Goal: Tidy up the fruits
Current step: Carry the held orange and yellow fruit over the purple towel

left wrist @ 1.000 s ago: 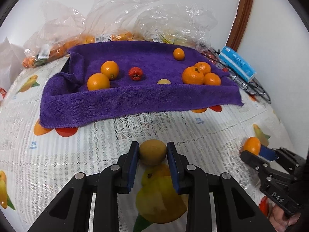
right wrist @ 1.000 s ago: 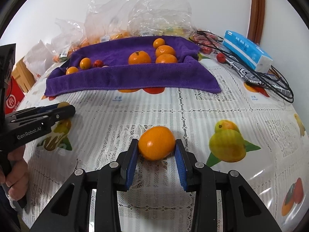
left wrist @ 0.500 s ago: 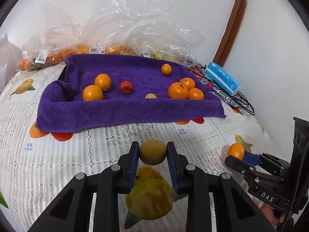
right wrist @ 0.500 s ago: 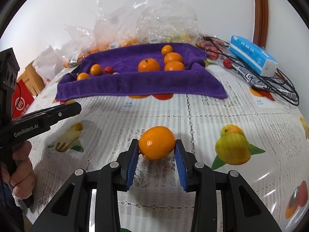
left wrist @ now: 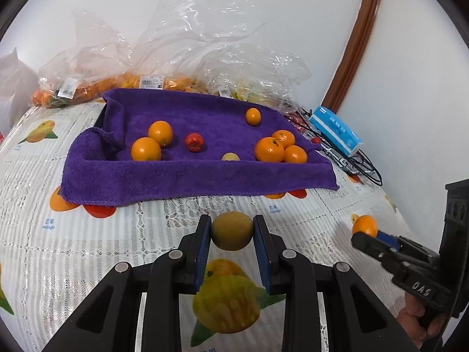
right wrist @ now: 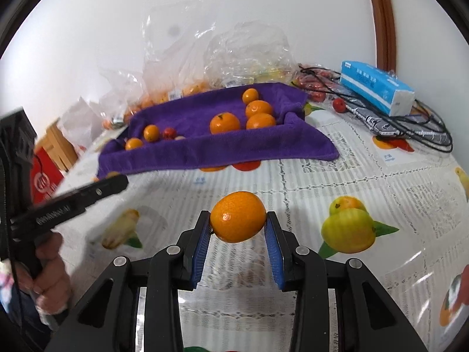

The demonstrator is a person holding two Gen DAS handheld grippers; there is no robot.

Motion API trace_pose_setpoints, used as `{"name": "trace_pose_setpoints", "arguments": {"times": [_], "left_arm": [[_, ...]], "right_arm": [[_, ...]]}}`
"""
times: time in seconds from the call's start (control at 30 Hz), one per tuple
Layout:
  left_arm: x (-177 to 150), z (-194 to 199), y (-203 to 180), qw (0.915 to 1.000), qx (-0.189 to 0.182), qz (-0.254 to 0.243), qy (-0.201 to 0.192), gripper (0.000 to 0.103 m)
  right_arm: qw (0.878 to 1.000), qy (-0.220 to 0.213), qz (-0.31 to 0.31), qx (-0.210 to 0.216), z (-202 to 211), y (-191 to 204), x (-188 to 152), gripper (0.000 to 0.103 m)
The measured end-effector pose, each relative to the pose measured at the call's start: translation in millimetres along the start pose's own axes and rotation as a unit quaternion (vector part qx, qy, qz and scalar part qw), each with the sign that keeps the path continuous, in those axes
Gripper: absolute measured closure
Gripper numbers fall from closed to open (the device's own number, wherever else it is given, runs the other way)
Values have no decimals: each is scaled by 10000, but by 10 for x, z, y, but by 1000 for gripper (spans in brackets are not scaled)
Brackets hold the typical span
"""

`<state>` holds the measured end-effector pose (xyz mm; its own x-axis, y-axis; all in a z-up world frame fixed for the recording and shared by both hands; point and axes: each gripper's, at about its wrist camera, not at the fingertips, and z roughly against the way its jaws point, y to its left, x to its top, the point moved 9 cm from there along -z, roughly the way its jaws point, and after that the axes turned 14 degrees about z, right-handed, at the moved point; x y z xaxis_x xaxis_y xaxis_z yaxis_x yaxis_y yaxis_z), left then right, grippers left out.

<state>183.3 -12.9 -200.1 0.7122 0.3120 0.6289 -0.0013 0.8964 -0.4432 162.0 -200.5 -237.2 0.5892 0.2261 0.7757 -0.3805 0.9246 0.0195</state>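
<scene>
My left gripper [left wrist: 232, 230] is shut on a brown-green kiwi [left wrist: 232, 231] and holds it above the tablecloth, in front of the purple towel [left wrist: 187, 176]. My right gripper [right wrist: 238, 220] is shut on an orange [right wrist: 238, 217], also held above the table; it shows in the left wrist view [left wrist: 364, 225] at the right. The towel [right wrist: 234, 149] holds several oranges [left wrist: 146, 149], a red fruit [left wrist: 194, 142] and a small pale fruit [left wrist: 230, 156].
Clear plastic bags of fruit [left wrist: 164, 82] lie behind the towel against the wall. A blue tissue pack [right wrist: 378, 88] and black cables [right wrist: 410, 126] lie at the right. A red box [right wrist: 44, 182] stands off the table's left edge.
Both grippers have risen and pulled back a little from the table with their fruit still held. The towel and its fruit have not moved.
</scene>
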Motion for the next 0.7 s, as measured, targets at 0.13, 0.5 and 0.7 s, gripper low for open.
{"name": "trace_pose_setpoints", "arguments": {"times": [0.13, 0.5, 0.7], "left_arm": [[90, 106, -14, 9999, -72, 75, -125, 75], [493, 269, 110, 9987, 245, 164, -421, 75], [636, 170, 186, 9982, 349, 247, -432, 75]], "right_arm": [[9996, -194, 175, -125, 81, 28, 229, 66], [9971, -657, 387, -28, 113, 165, 925, 66], [9966, -750, 325, 60, -86, 194, 1154, 66]]}}
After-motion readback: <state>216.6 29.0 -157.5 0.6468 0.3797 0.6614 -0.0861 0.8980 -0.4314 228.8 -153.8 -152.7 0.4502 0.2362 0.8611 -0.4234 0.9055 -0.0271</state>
